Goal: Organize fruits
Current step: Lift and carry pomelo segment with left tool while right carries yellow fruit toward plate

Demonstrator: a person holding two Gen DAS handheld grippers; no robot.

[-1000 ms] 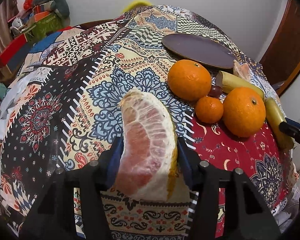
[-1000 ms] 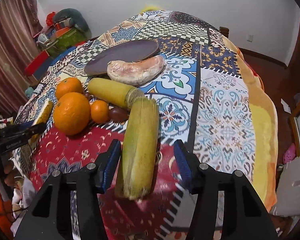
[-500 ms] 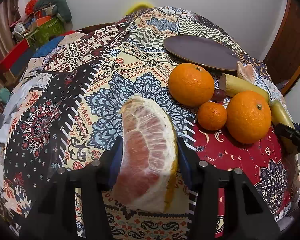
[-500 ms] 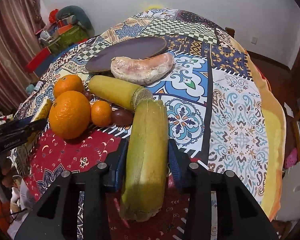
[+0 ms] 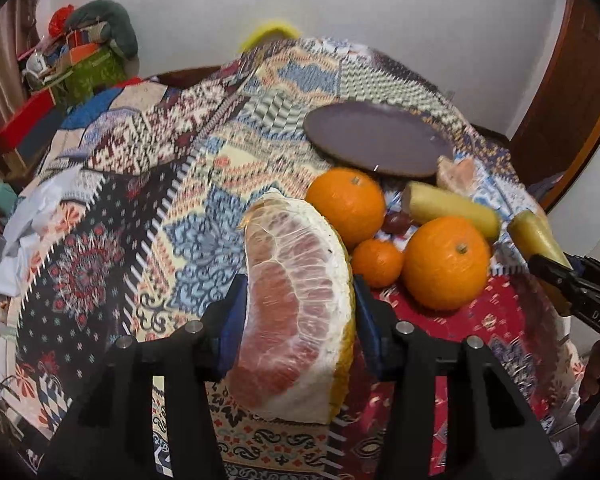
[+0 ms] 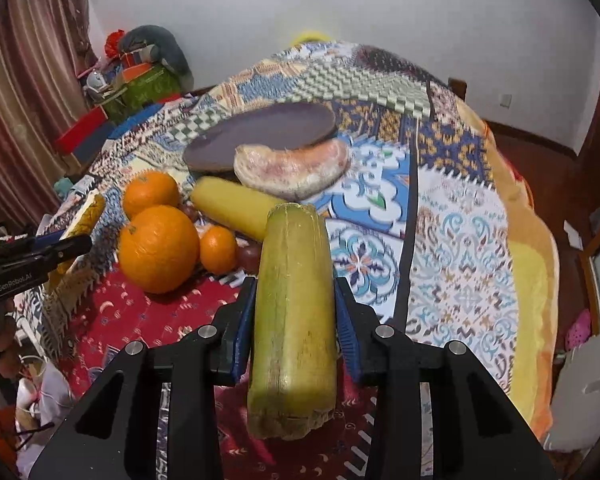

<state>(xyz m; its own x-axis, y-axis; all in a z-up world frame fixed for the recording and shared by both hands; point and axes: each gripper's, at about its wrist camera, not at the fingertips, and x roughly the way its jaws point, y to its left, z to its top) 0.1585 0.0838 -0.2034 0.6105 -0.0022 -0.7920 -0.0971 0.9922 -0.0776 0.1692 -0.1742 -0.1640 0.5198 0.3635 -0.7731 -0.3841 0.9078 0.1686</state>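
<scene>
Left claw [image 5: 298,312]: level, clamped on pomelo wedge [image 5: 296,304], near the oranges [image 5: 446,262].
Right claw [image 6: 294,312]: level, clamped on sugarcane piece [image 6: 294,312], beside the oranges.

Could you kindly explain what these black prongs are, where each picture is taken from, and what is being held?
No robot here: a person holds a two-finger gripper in each hand, with a camera looking along the fingers. In the left one, the left gripper clamps a peeled pomelo wedge. In the right one, the right gripper clamps a sugarcane piece. On the patterned quilt lie oranges, another cane piece, a second pomelo wedge and a dark plate with nothing on it.
</scene>
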